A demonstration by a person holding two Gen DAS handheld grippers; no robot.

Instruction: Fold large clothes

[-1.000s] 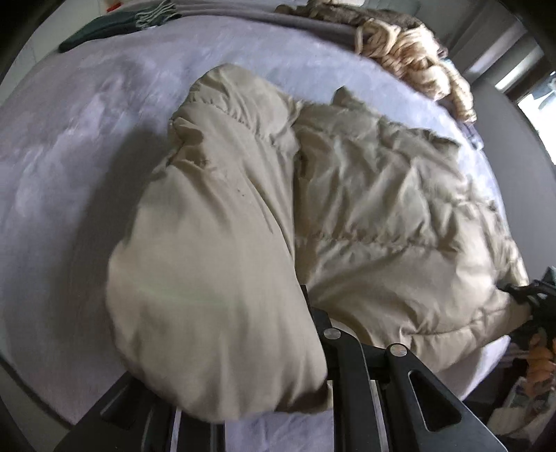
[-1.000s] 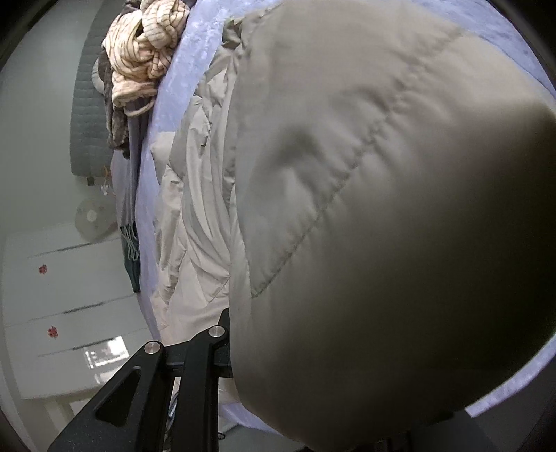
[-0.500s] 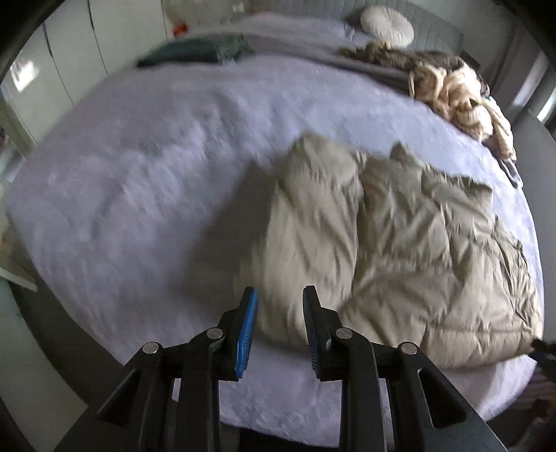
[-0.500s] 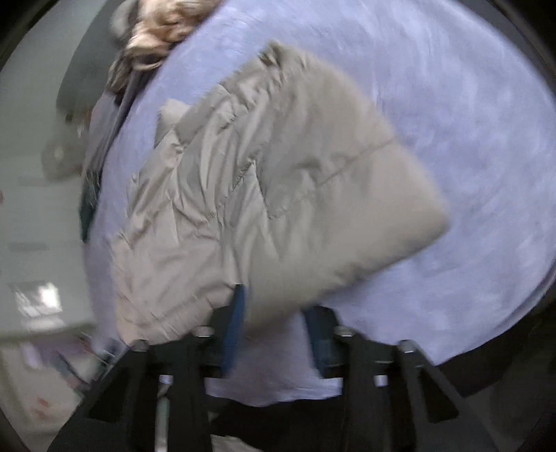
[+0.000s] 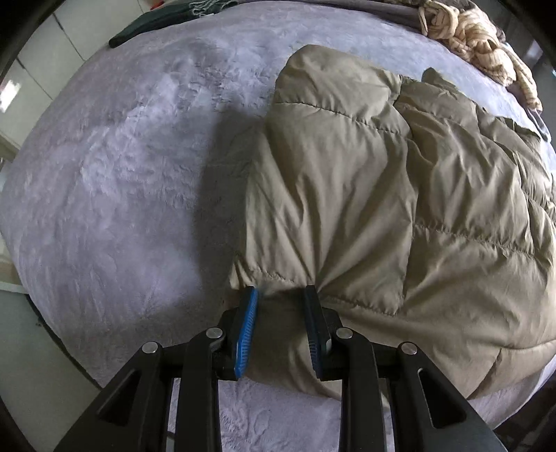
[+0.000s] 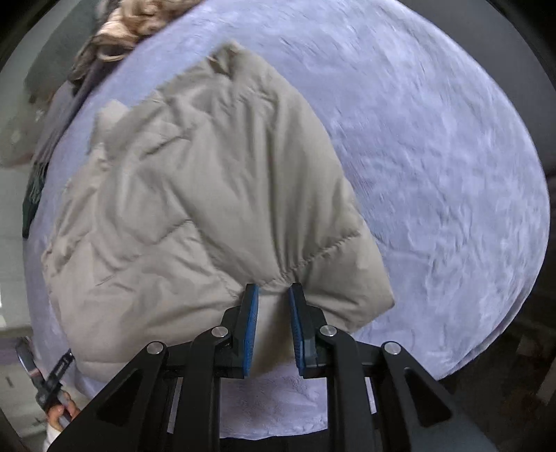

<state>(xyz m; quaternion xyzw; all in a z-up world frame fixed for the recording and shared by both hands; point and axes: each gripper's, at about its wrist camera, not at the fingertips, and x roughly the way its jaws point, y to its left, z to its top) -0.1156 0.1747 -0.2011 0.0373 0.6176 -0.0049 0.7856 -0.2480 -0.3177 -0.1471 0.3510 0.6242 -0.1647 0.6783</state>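
Dropped flat now, jacket (image 5: 382, 194) hem sits gripped in left claw (image 5: 281, 295) and right claw (image 6: 272, 290).

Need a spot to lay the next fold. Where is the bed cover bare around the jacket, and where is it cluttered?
Bare: the wide lavender bed cover left of the beige puffer jacket, from the near edge up to the dark green garment. Crowded: the far right corner, where the cream knitted heap lies just past the jacket.

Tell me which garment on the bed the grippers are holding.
The beige puffer jacket, pinched at its near edge; the cream knit and dark green garment lie untouched at the far side.
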